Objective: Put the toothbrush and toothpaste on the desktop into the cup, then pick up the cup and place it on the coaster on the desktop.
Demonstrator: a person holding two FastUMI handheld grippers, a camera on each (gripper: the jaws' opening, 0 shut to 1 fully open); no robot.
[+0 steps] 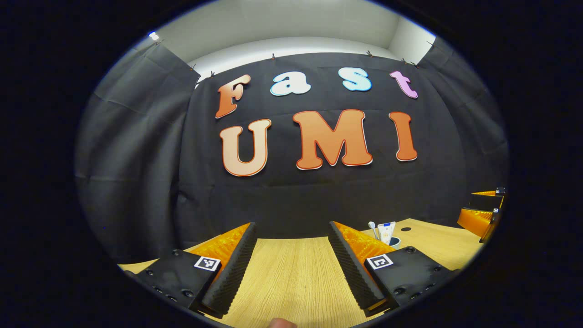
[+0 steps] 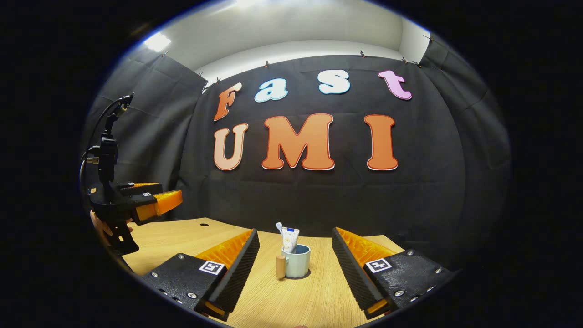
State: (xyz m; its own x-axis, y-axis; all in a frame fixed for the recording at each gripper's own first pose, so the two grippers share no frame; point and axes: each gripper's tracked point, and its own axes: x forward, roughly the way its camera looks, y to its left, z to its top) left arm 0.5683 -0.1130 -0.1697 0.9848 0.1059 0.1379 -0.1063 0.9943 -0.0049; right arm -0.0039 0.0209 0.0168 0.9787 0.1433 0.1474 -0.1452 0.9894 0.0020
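Black cloth hangs behind a pale wood-grain counter, with a strip of white wall above it. On the counter stands the cup, a light blue-green mug with a wooden handle turned to its left in the right gripper view. The toothbrush and the toothpaste tube already stand in the cup, leaning slightly, their tops above the rim. I cannot make out a coaster anywhere; a dark disc may sit under the cup, but it is too small to tell.

The right tongs are spread wide and empty, with the cup straight ahead between the lines of the two fingers. The left tongs are also wide and hold nothing; from them the cup sits off to the right, partly behind one finger, and farther right the other gripper pokes in at the edge.

By my judgement the loading is done and lifting the cup is the step in hand. The right tongs look best placed. A good grasp would run level and straight in, take the cup's body low, clear of the handle, and close gently so it does not tip. Keeping it upright while carrying should stop the brush and tube from sliding out.
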